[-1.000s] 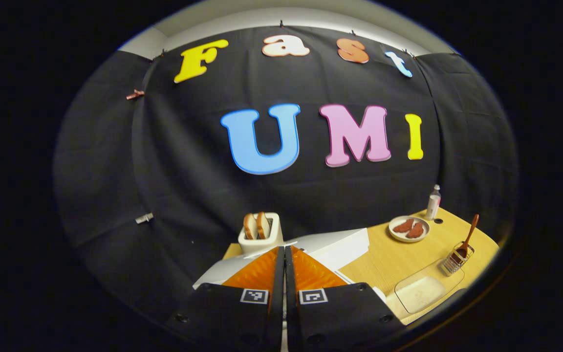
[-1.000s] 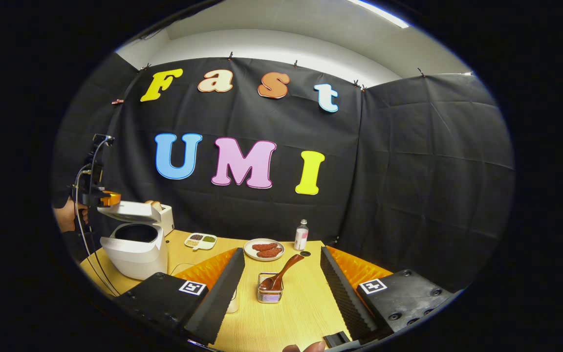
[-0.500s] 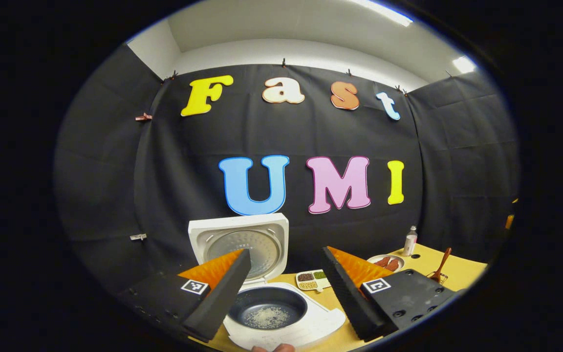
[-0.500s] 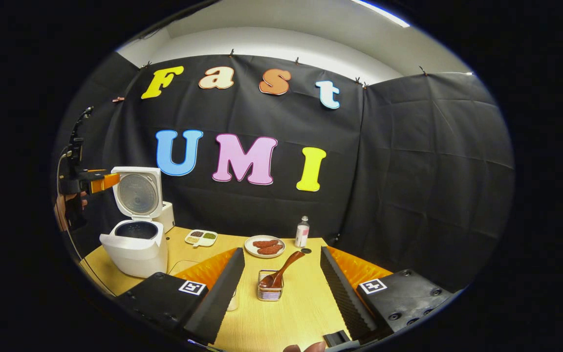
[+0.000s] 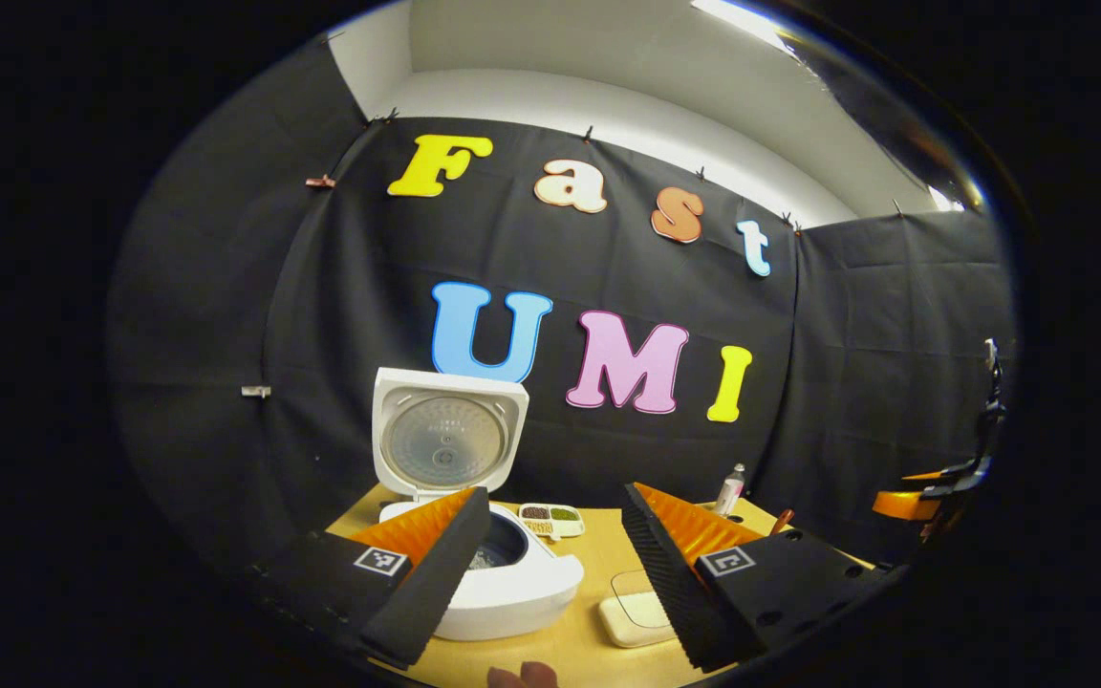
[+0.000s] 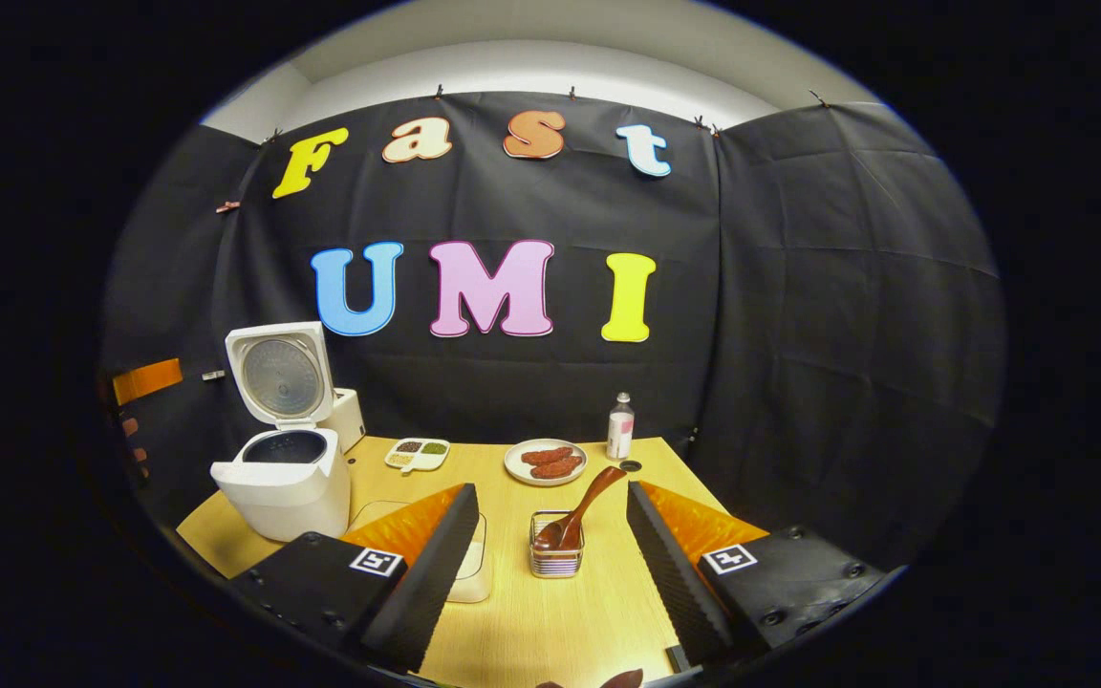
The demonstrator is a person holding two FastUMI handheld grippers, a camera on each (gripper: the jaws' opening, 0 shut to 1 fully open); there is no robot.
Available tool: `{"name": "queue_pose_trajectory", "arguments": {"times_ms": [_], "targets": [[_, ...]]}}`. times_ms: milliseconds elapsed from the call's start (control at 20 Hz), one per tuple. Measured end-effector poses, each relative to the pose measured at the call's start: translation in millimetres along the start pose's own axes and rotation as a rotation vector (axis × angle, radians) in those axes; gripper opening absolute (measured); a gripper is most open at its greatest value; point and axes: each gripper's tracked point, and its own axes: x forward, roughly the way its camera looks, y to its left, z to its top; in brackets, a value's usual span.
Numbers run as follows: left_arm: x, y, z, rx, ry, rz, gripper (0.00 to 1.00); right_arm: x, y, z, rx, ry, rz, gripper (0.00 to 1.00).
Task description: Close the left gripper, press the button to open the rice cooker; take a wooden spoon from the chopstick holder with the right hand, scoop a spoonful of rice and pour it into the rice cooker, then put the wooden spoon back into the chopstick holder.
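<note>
The white rice cooker (image 5: 522, 588) stands open with its lid (image 5: 448, 442) upright; some rice lies in its dark pot. My left gripper (image 5: 555, 491) is open, held back from and above the cooker's front. In the right gripper view the cooker (image 6: 285, 483) is at the table's left, and the wooden spoon (image 6: 581, 506) leans in the wire chopstick holder (image 6: 556, 559). My right gripper (image 6: 551, 489) is open, and the holder sits between and just beyond its fingers. A clear dish of rice (image 6: 471, 573) lies partly behind the left finger.
On the wooden table (image 6: 531, 621) are a plate of red food (image 6: 545, 462), a small bottle (image 6: 620, 426), a divided dish of grains (image 6: 417, 453) and a toaster (image 6: 350, 417) behind the cooker. The left gripper's body (image 6: 147, 380) shows at the far left edge.
The left gripper went from shut over the cooker to open and drew back. The lid swung fully up. The right gripper edged closer to the holder.
</note>
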Motion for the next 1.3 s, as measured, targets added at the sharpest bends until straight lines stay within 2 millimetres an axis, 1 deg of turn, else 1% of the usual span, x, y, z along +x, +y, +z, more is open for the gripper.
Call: {"name": "queue_pose_trajectory", "arguments": {"times_ms": [50, 200, 300, 400, 500, 650, 800, 1050, 1200, 1300], "targets": [[-6.6, 4.0, -4.3, -0.017, 0.003, 0.024, 0.95, 3.6, -5.2, -3.4, -0.003, 0.005, -0.005, 0.98], [-26.8, 12.0, -4.1, -0.03, -0.044, 0.089, 0.95, 15.5, -14.4, -13.4, -0.006, 0.018, 0.003, 0.98], [-39.0, 21.7, -16.0, 0.026, -0.028, 0.138, 0.95, 26.6, -19.7, -25.5, -0.007, 0.036, 0.021, 0.98], [-47.3, 22.8, -26.9, 0.063, 0.005, 0.163, 0.95, 39.6, -24.7, -37.5, -0.001, 0.047, 0.032, 0.98], [-53.5, 20.8, -38.3, 0.056, 0.043, 0.176, 0.95, 53.6, -27.2, -52.9, 0.004, 0.067, 0.041, 0.98], [-61.6, 26.3, -48.3, 0.033, 0.067, 0.208, 0.95, 71.6, -28.4, -75.0, 0.004, 0.092, 0.058, 0.98], [-70.2, 31.7, -55.8, 0.06, 0.085, 0.232, 0.94, 86.2, -27.7, -91.4, 0.01, 0.108, 0.073, 0.98], [-79.9, 31.1, -65.3, 0.053, 0.118, 0.252, 0.94, 116.3, -31.2, -112.3, 0.012, 0.137, 0.068, 0.98], [-82.6, 27.4, -74.4, 0.043, 0.147, 0.252, 0.94, 132.1, -25.9, -122.3, 0.009, 0.144, 0.079, 0.98], [-82.5, 26.9, -75.4, 0.056, 0.153, 0.257, 0.95, 145.0, -22.8, -131.8, 0.007, 0.155, 0.087, 0.98]]}}
